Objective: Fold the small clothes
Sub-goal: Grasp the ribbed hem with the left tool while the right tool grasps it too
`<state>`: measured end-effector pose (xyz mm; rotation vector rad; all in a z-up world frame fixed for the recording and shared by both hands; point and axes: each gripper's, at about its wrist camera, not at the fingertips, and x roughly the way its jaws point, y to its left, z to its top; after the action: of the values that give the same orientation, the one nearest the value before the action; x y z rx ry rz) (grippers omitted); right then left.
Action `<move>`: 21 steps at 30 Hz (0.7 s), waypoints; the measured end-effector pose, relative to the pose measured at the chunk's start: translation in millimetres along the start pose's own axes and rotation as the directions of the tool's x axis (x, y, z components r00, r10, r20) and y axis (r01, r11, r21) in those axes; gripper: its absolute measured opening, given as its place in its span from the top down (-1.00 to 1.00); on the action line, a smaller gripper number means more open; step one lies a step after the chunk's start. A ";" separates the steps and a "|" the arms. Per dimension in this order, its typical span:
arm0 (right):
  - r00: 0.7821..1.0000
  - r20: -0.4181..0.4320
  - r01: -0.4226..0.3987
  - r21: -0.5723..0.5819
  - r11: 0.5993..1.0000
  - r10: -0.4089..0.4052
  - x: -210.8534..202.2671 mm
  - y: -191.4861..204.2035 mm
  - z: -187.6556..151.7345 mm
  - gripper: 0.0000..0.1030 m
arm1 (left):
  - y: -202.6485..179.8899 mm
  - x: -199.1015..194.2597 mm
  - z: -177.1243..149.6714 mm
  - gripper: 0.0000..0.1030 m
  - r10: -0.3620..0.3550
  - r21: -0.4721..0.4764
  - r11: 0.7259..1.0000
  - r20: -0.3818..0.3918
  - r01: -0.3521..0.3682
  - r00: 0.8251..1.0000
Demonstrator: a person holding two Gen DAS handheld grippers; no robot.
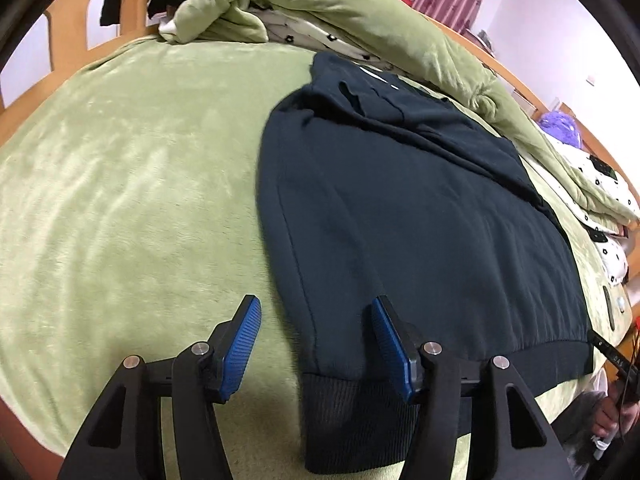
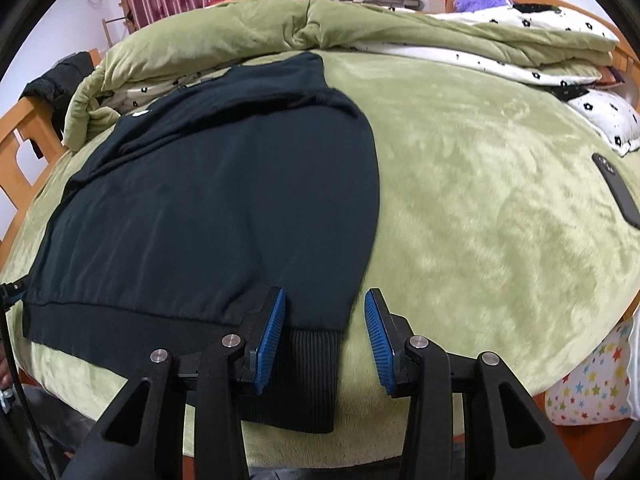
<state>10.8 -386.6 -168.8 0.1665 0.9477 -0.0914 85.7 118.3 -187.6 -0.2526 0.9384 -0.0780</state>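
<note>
In the left wrist view the dark sweatshirt (image 1: 420, 220) lies flat on the green bed (image 1: 120, 200) and the left gripper (image 1: 316, 344) holds its jaws apart over the ribbed hem's left corner, while in the right wrist view the right gripper (image 2: 325, 336) holds its jaws apart over the sweatshirt's (image 2: 224, 200) right hem corner.

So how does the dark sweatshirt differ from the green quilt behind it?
The dark sweatshirt lies spread flat near the bed's front edge; the green quilt is bunched in a heap along the far side. The sweatshirt is smooth knit with a ribbed hem; the quilt is plush, showing a white flowered lining. Both rest on the green bed cover.
</note>
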 end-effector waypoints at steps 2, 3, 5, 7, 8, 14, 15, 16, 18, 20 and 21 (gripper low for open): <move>1.000 -0.008 0.003 0.015 1.000 -0.003 0.4 -0.3 -1.1 0.21 | -4.8 5.6 -1.5 -0.07 -0.015 0.013 1.000 -0.008 0.015 1.000; 1.000 -0.011 0.004 0.022 1.000 -0.004 -0.3 -0.1 -1.9 0.21 | -6.5 7.6 -1.8 -0.07 -0.015 0.014 1.000 -0.011 0.015 1.000; 1.000 -0.019 0.006 0.033 0.999 -0.005 -2.7 1.2 -5.0 0.21 | -8.0 9.5 -3.7 -0.07 -0.027 0.013 1.000 -0.009 0.027 1.000; 1.000 -0.030 -0.005 0.038 0.999 0.006 -5.4 3.4 -11.2 0.21 | -6.5 8.4 -5.0 -0.07 -0.037 0.012 0.999 -0.010 0.037 0.999; 0.999 -0.040 -0.015 0.040 0.999 0.017 -6.6 5.3 -16.2 0.21 | -4.9 7.1 -6.2 -0.07 -0.053 0.008 0.999 -0.012 0.053 0.999; 0.998 -0.069 0.002 0.053 0.999 0.002 -3.3 14.9 -26.9 0.17 | 5.0 -5.0 -23.1 -0.07 -0.162 -0.022 0.987 -0.037 0.161 0.986; 0.997 -0.074 0.003 0.061 0.998 0.001 -1.0 15.7 -25.9 0.17 | 5.5 -6.0 -25.8 -0.07 -0.173 -0.024 0.985 -0.037 0.172 0.984; 0.997 -0.080 0.004 0.069 0.998 0.002 2.0 16.2 -24.3 0.17 | 5.6 -7.1 -28.8 -0.07 -0.181 -0.027 0.983 -0.038 0.180 0.983; 0.996 -0.090 -0.002 0.088 0.996 0.010 5.9 16.5 -19.4 0.19 | 0.8 -7.5 -32.1 0.03 -0.181 -0.018 0.983 -0.043 0.181 0.982; 0.995 -0.096 -0.022 0.097 0.995 0.031 7.7 18.3 -15.2 0.43 | -2.6 -7.7 -31.9 0.19 -0.175 -0.024 0.984 -0.046 0.174 0.984; 0.995 -0.093 -0.017 0.093 0.995 0.026 7.3 20.1 -13.3 0.51 | -2.9 -7.7 -31.3 0.35 -0.180 -0.038 0.983 -0.045 0.179 0.983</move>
<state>7.5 -364.5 -180.3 0.2687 1.0360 -0.1081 56.0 111.2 -198.5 -0.3674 0.9640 -0.2356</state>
